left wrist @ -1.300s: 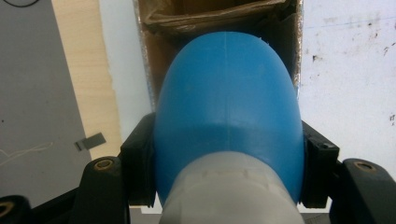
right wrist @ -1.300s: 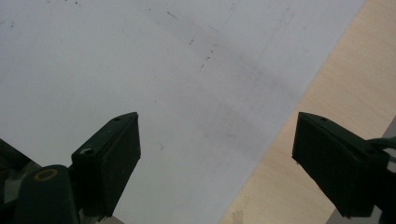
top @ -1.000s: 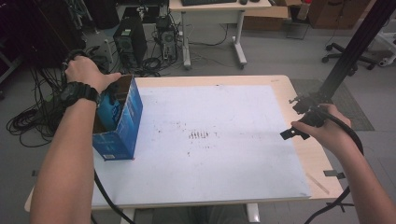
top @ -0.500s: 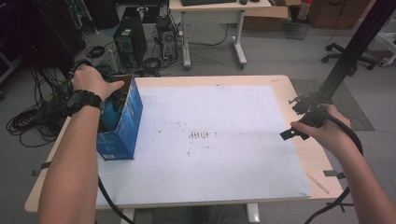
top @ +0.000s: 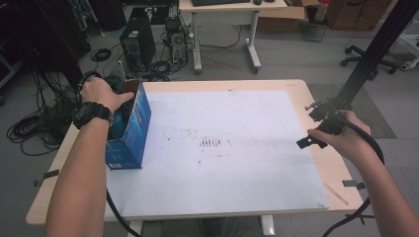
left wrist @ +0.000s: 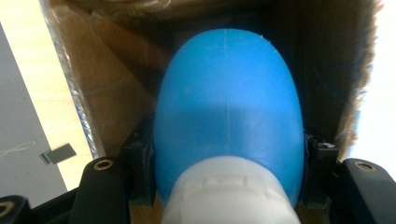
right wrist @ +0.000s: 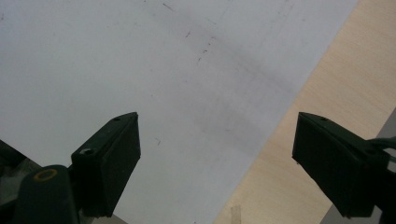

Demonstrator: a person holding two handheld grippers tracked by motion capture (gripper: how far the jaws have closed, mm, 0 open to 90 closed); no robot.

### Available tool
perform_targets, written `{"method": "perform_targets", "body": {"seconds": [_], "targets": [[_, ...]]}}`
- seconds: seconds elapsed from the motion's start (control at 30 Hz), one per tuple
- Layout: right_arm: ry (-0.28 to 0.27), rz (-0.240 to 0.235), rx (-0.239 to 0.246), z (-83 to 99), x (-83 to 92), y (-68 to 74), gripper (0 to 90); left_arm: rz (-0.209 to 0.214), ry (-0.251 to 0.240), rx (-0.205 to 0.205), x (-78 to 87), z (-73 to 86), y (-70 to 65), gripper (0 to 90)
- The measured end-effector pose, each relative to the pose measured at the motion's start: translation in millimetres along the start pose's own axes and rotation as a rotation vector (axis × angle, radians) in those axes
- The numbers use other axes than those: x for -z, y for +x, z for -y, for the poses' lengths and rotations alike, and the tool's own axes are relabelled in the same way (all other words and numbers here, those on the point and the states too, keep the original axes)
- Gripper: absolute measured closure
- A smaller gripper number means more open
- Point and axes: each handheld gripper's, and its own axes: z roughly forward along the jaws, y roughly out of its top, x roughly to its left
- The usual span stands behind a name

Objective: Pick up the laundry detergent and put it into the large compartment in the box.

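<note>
A blue cardboard box (top: 132, 129) stands open-topped at the table's left side. My left gripper (top: 120, 117) reaches down into it under the hand with the black watch. In the left gripper view the jaws of my left gripper (left wrist: 229, 156) are shut on a rounded blue bottle (left wrist: 227, 107) with a white cap (left wrist: 229, 191), with the brown inner walls of the box (left wrist: 116, 84) around it. My right gripper (top: 310, 140) hovers by the right edge of the white sheet (top: 227, 148). Seen from its own camera, the right gripper (right wrist: 215, 135) is open with nothing between its jaws.
The wooden table (top: 316, 98) shows as a margin around the white sheet. Small tape strips (top: 353, 183) lie near the front right corner. On the floor behind and to the left are computer towers (top: 138, 44), cable tangles (top: 34, 123) and a desk (top: 227, 10).
The left hand has sunk with the blue bottle deeper into the blue box. The right hand and its gripper have kept still.
</note>
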Motion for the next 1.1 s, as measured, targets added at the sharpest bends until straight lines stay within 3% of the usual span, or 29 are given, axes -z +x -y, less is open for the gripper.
{"method": "perform_targets", "body": {"seconds": [0.6, 1.1], "targets": [[0.001, -0.007, 0.001, -1.0, -2.7, 0.5, 15.2, -0.009, 0.009, -0.005, -9.8, 0.7, -1.8, 37.6], [-0.001, -0.008, 0.001, 1.0, -1.9, 1.4, 15.1, -0.001, -0.022, -0.015, -8.1, 4.1, 0.2, 34.8]]}}
